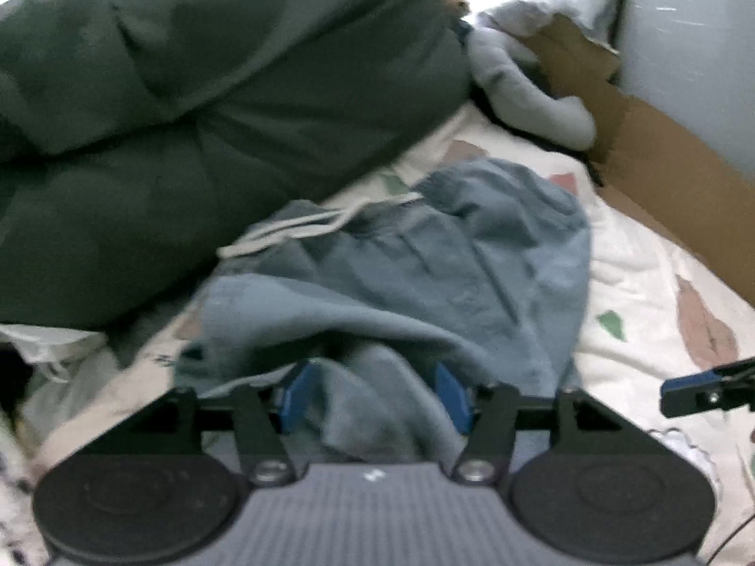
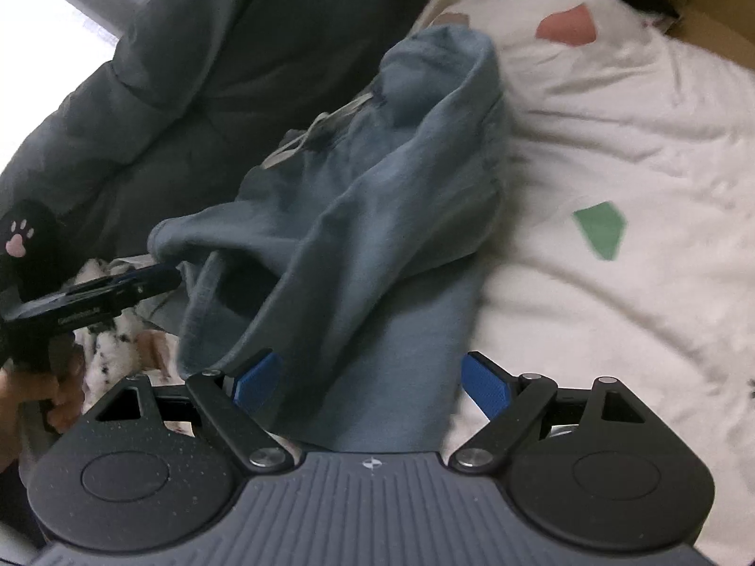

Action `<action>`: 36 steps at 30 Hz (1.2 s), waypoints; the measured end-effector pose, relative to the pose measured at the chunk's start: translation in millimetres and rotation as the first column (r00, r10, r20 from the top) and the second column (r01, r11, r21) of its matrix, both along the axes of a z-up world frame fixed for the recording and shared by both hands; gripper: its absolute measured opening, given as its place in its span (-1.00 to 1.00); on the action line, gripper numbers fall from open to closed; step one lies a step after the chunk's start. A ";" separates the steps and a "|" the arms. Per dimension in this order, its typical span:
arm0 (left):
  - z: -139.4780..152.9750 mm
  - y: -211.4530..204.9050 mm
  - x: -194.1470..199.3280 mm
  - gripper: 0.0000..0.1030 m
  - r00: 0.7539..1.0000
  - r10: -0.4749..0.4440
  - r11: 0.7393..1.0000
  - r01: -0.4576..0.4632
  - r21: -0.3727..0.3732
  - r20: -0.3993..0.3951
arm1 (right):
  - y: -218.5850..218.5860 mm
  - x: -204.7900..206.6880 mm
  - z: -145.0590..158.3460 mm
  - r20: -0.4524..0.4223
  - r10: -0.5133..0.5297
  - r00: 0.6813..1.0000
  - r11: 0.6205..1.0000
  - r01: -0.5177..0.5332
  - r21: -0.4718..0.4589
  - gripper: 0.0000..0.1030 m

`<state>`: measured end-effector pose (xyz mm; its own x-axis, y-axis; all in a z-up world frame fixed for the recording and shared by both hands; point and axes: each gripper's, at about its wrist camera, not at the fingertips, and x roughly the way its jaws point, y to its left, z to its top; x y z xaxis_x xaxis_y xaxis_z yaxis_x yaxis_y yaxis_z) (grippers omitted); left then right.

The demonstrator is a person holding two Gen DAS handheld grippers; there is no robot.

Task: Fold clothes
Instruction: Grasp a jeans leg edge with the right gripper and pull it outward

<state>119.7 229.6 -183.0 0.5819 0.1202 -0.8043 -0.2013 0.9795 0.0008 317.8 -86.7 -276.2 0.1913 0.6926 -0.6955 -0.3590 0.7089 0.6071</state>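
Note:
A blue-grey drawstring garment [image 1: 424, 273] lies bunched on the white patterned bed sheet [image 1: 637, 283], with its pale cord [image 1: 302, 231] toward the green duvet. My left gripper [image 1: 373, 387] stands partly open, a thick fold of the garment draped over and between its blue pads [image 1: 297, 396]. In the right wrist view the same garment [image 2: 377, 188] runs lengthwise between the widely parted fingers of my right gripper [image 2: 370, 372], which is open. One edge rests on that gripper's left pad [image 2: 255, 372]. The left gripper [image 2: 155, 278] pokes under the garment's left edge.
A dark green duvet [image 1: 188, 118] is heaped along the left. A grey soft item [image 1: 519, 94] and a cardboard sheet [image 1: 660, 174] lie against the wall [image 1: 684, 47] at the right. A spotted cloth [image 2: 108, 344] and a hand [image 2: 61, 391] sit at the lower left.

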 end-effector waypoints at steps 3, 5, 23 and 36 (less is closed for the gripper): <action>-0.4 10.3 -4.4 0.25 0.999 0.031 0.999 -0.030 0.021 -0.010 | 17.8 -4.3 0.6 -0.019 0.006 1.000 0.999 -0.006 0.039 0.69; -0.6 17.1 -7.4 0.25 0.999 0.051 0.998 -0.051 0.035 -0.017 | 30.8 -7.9 -1.4 -0.043 0.011 0.999 0.998 -0.009 0.058 0.69; -4.1 10.7 -12.5 0.24 1.000 0.031 0.999 -0.031 0.008 -0.005 | 90.9 -37.1 -37.4 -0.245 -0.013 0.970 0.999 0.024 0.043 -0.23; 2.8 5.6 -15.5 0.24 0.999 0.044 0.999 -0.045 0.012 0.010 | 58.9 -37.5 -12.5 -0.177 0.065 0.982 0.994 -0.078 -0.070 -0.98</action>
